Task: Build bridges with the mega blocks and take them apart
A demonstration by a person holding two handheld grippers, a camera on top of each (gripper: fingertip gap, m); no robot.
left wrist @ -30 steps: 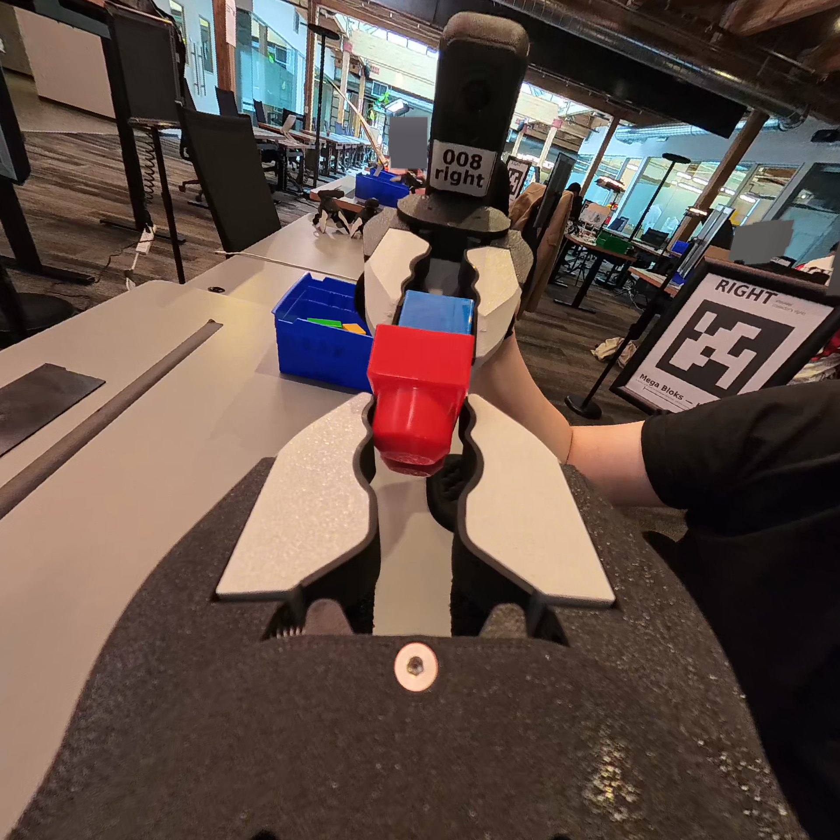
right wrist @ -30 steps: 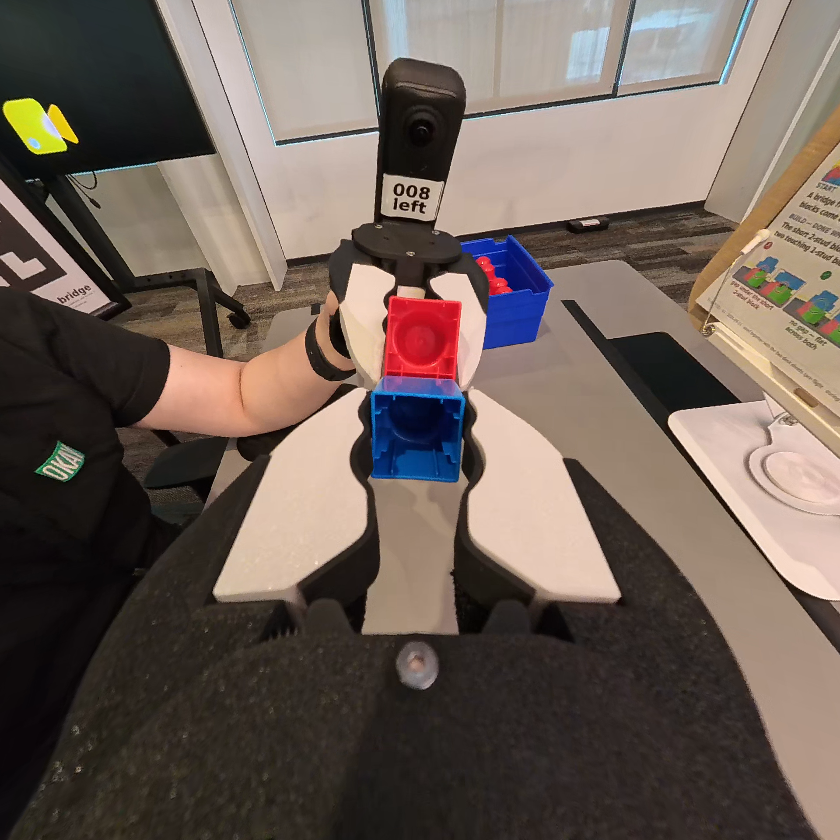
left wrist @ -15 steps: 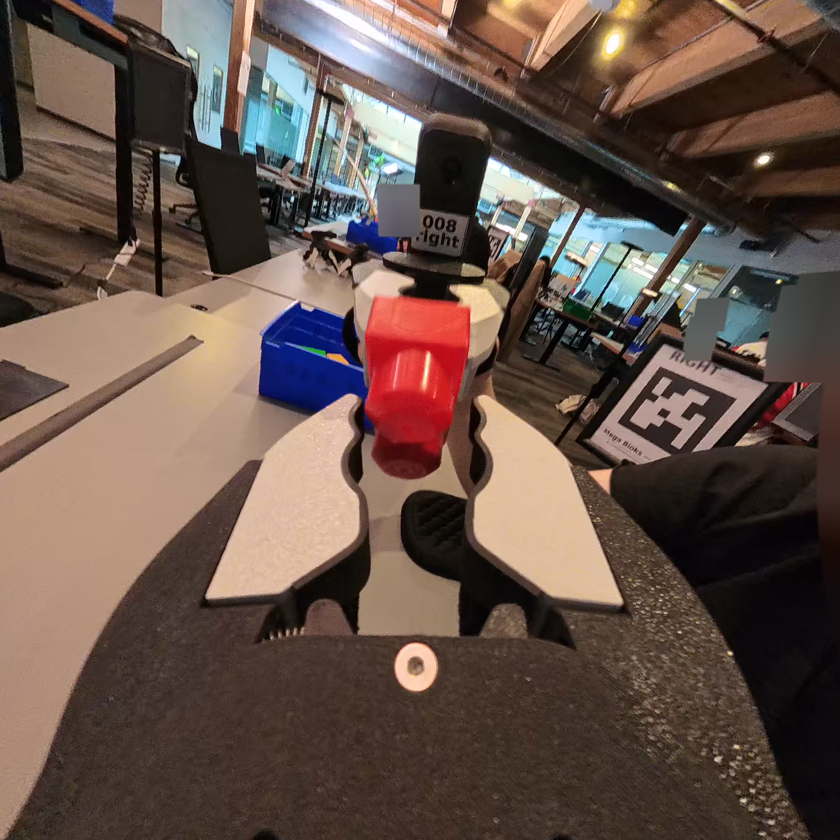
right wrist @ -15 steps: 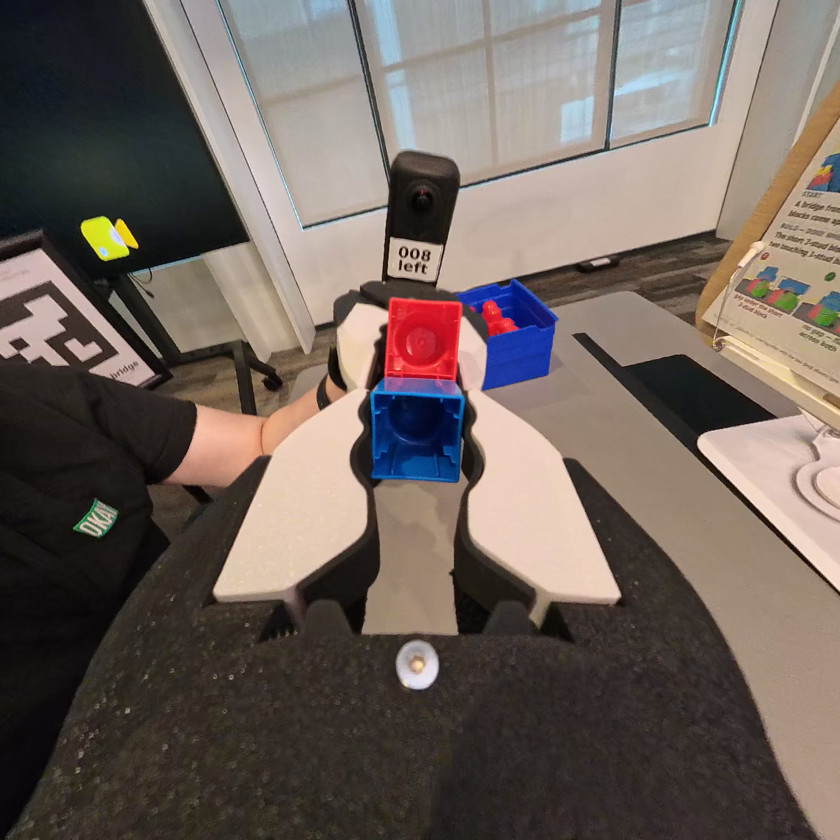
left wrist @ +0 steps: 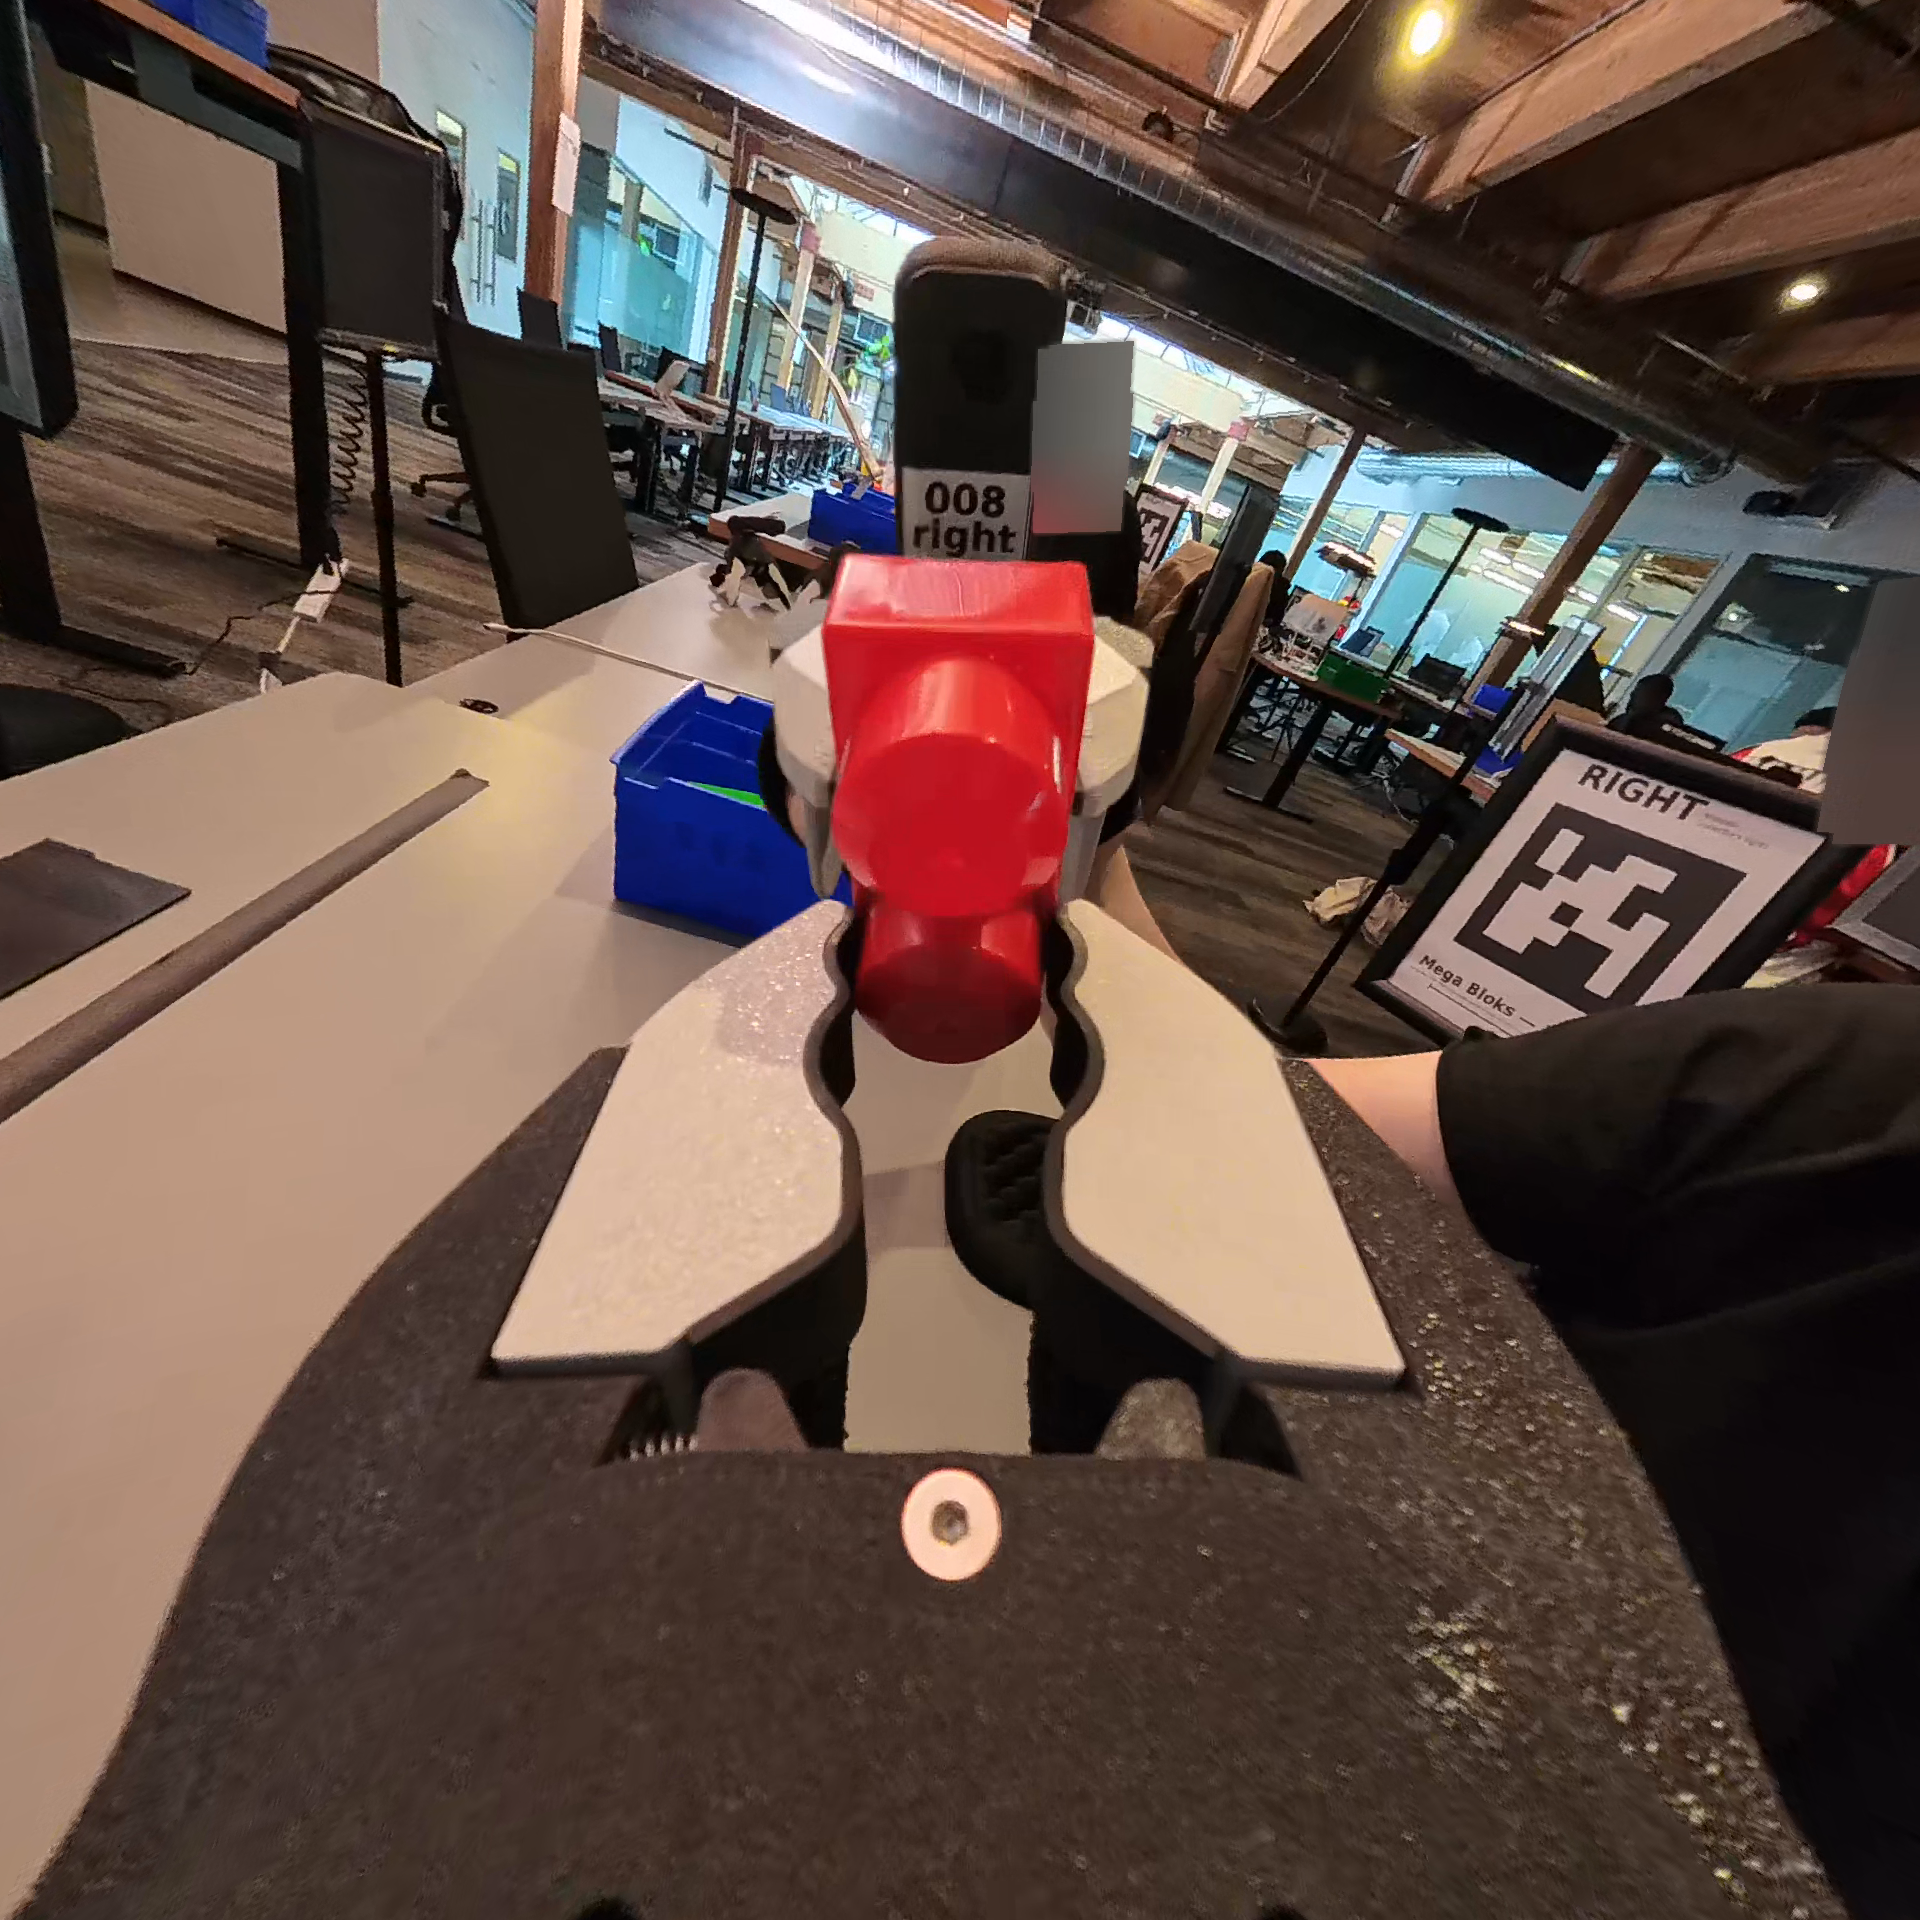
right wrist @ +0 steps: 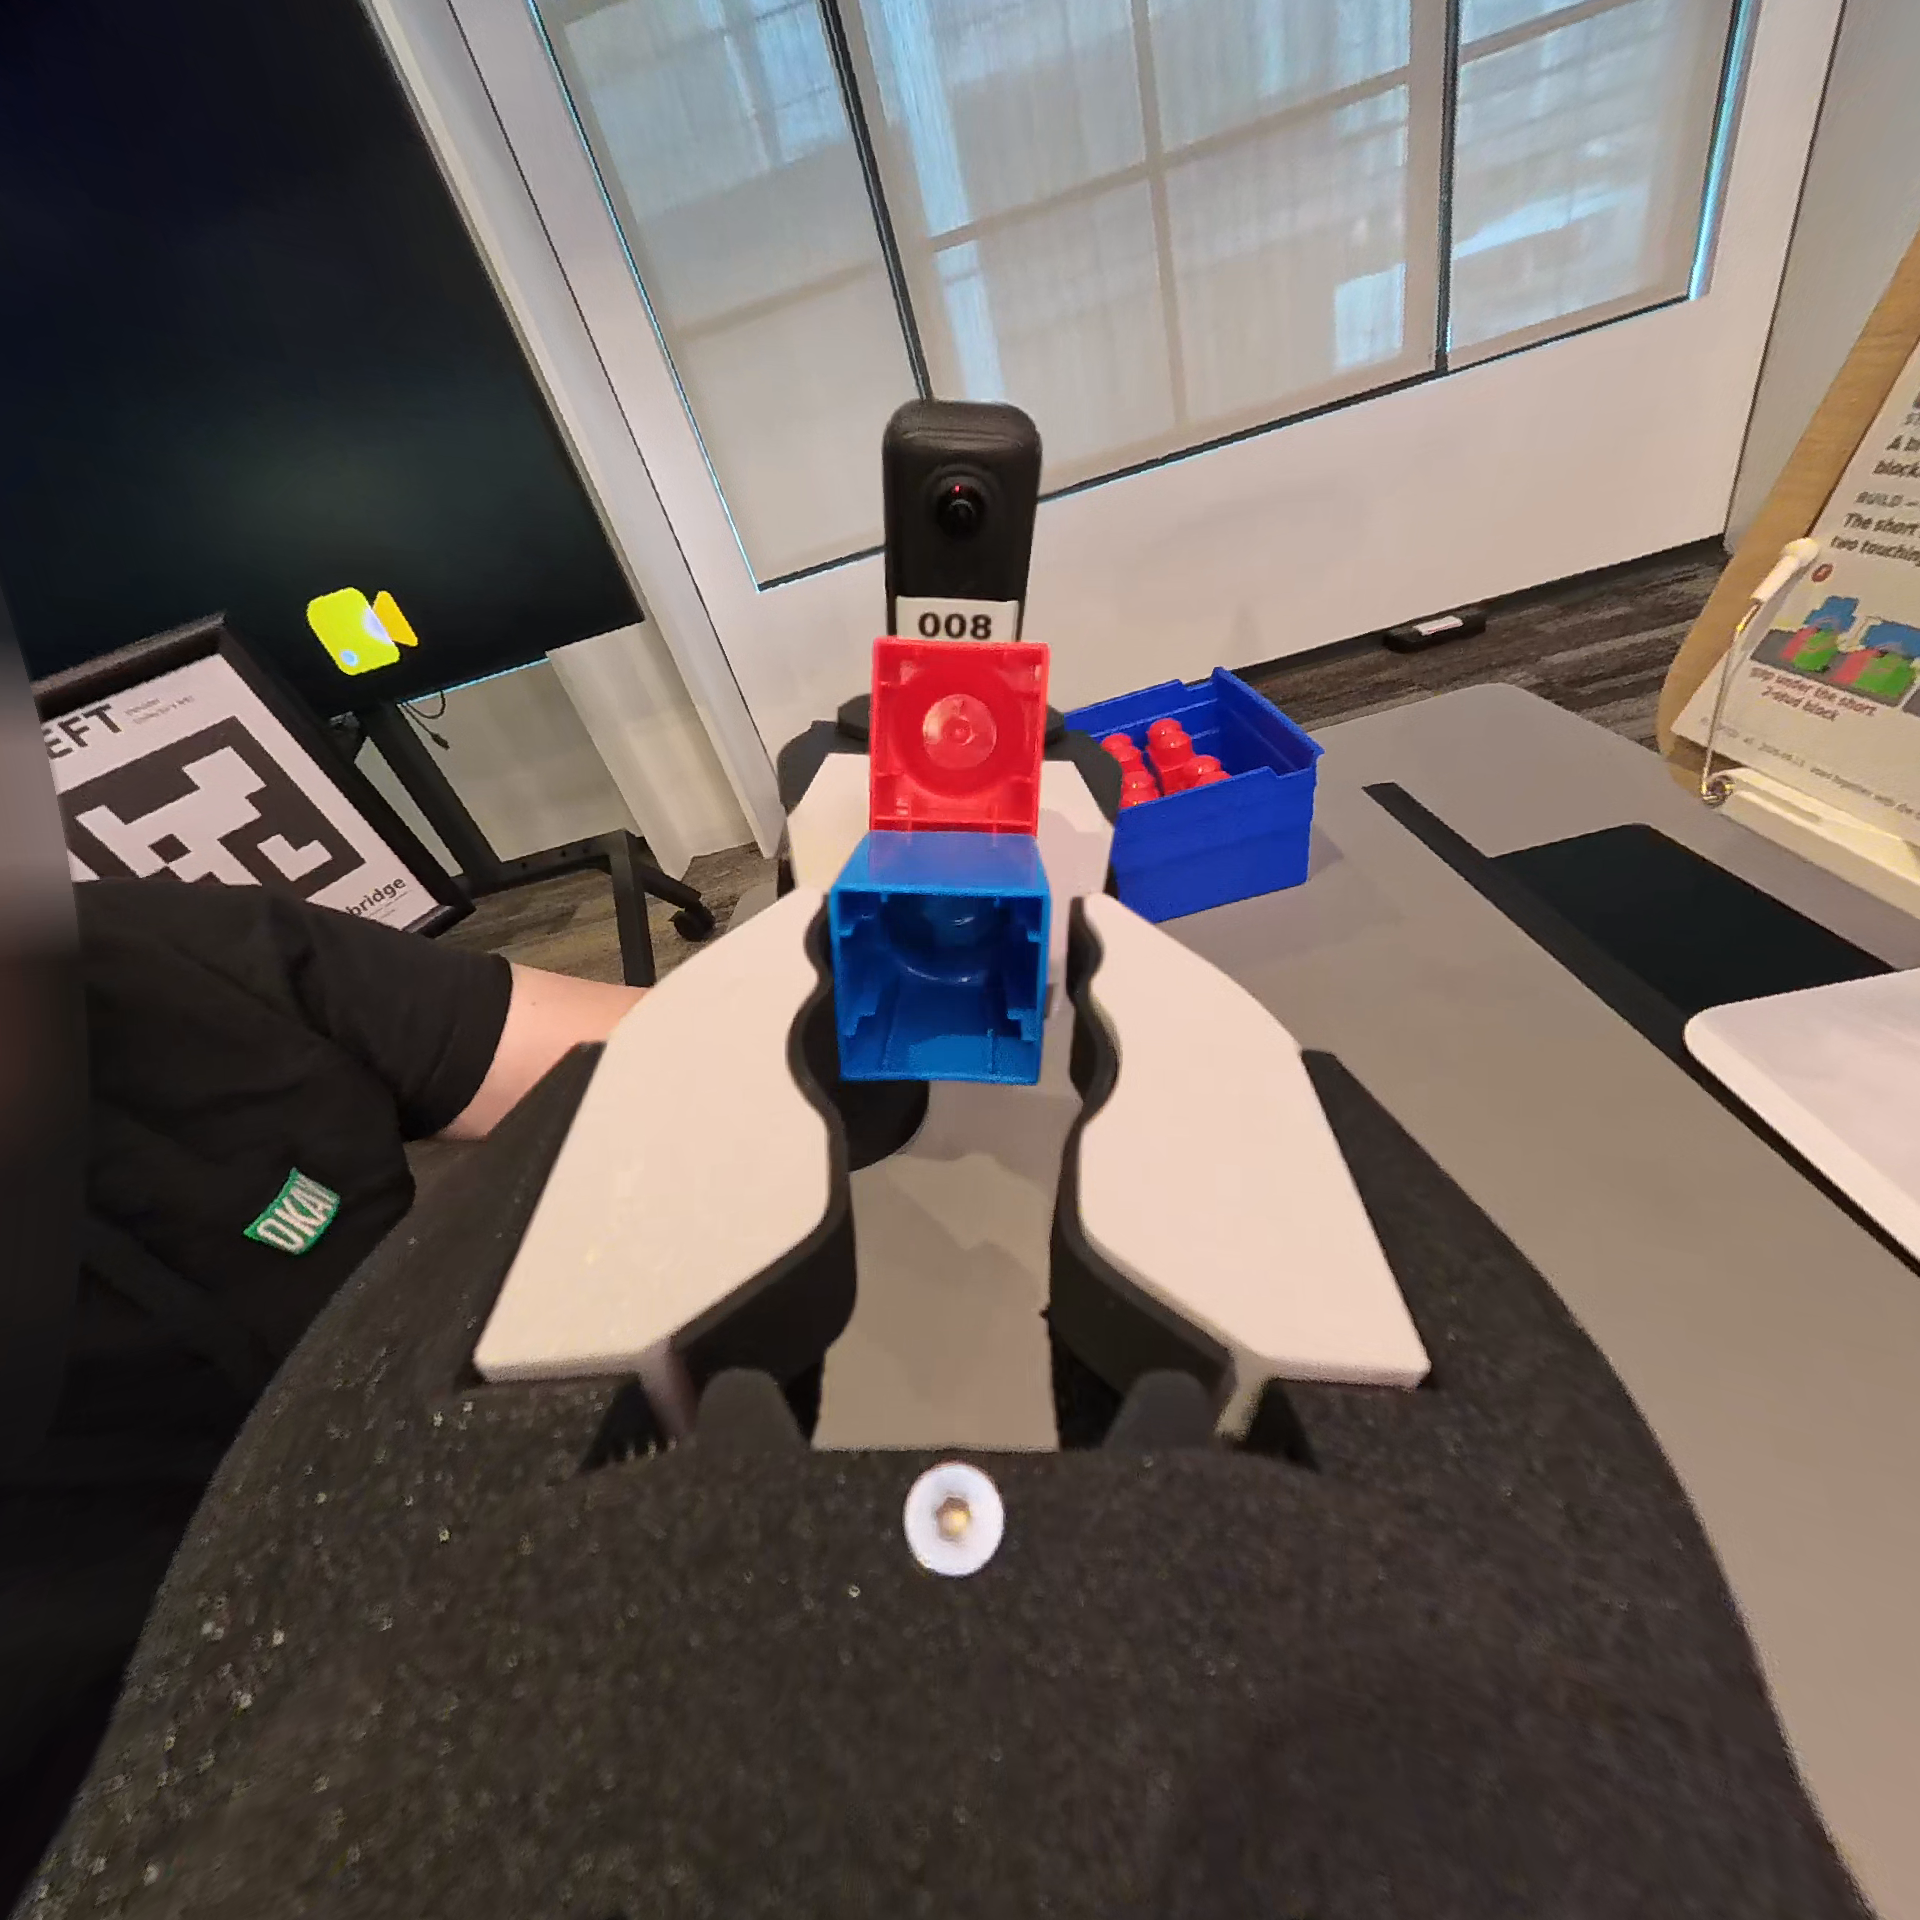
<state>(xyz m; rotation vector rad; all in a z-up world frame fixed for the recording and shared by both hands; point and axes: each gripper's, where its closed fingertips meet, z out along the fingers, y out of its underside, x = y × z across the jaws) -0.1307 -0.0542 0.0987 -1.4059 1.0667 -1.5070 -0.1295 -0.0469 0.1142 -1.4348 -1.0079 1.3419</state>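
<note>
Blue bins [right wrist: 1210, 831] flank both tools on grey table [left wrist: 260, 1039].

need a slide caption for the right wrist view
Right gripper holds a blue block, hollow underside to camera, beneath the left gripper's red block; blue bin behind.

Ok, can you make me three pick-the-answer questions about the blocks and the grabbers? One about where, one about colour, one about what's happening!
1. Where are the spare red blocks?
A. On the floor
B. In a blue bin
C. On the white board

2. What colour block does the right gripper hold?
A. Blue
B. Green
C. Yellow

3. What is the left gripper doing?
A. Hanging open
B. Lying on the table
C. Gripping the red block

Answers:
1 B, red studs poke up inside the bin.
2 A, the blue block sits between its fingers.
3 C, its fingers squeeze the stud.
</note>
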